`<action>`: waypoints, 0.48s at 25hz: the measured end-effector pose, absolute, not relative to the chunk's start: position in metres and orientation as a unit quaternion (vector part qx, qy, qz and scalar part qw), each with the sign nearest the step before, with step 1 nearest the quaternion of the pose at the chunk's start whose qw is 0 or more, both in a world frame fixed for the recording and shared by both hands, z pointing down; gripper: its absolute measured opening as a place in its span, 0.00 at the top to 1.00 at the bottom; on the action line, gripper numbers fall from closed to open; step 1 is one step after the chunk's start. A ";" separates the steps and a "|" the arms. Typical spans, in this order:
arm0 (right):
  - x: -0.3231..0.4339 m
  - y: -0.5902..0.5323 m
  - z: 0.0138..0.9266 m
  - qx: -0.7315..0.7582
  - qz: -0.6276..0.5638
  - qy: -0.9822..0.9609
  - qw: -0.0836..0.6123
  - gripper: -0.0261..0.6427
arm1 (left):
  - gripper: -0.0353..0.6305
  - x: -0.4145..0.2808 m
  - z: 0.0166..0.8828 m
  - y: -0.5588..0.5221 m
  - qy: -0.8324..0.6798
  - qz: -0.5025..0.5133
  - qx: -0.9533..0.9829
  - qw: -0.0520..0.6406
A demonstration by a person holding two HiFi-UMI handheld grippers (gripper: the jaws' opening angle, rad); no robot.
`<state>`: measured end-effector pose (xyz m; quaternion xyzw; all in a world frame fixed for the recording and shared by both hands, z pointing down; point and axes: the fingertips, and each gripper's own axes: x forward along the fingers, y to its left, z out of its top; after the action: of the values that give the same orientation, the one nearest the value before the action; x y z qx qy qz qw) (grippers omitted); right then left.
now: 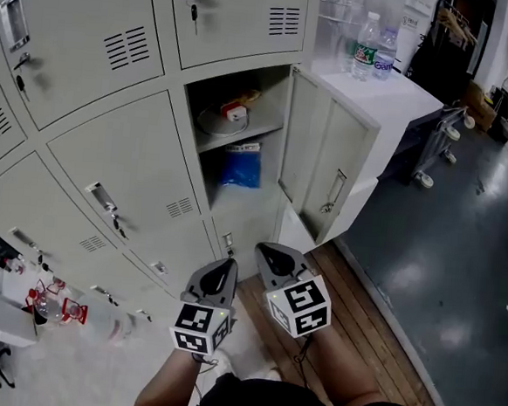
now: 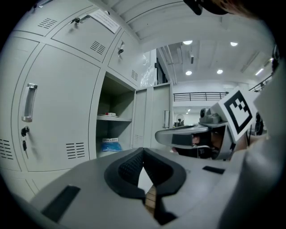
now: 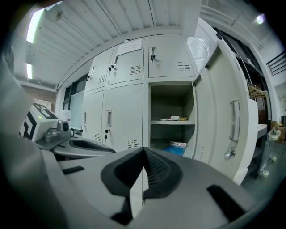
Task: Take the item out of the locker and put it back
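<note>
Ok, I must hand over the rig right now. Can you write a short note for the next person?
Left gripper: shut, empty.
Right gripper: shut, empty.
Both short of the open locker, touching nothing.
Blue bag lies under the shelf; small red and white item on the shelf.
Done: door open, nothing taken out.
Left: take the item out, put it back.

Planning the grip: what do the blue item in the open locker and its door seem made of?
Blue item: probably a soft plastic pack, judging by its slack shape. Door: likely painted sheet metal, matte pale grey, thin with folded edges.
</note>
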<state>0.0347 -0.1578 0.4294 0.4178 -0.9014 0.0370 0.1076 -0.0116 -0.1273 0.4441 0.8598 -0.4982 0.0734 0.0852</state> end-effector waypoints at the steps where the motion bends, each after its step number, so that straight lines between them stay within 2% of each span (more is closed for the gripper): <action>1: 0.036 -0.154 0.429 0.414 0.037 -0.903 0.106 0.96 | 0.94 -0.010 0.443 -0.123 -0.502 0.073 0.858 0.085; 12: 0.053 -0.111 0.425 0.395 0.026 -0.913 0.103 0.96 | 0.94 0.009 0.439 -0.077 -0.523 0.060 0.847 0.080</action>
<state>0.0534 -0.1106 0.4246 0.3949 -0.9125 0.0262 0.1033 0.0085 -0.0775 0.4385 0.8467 -0.5227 0.0601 0.0795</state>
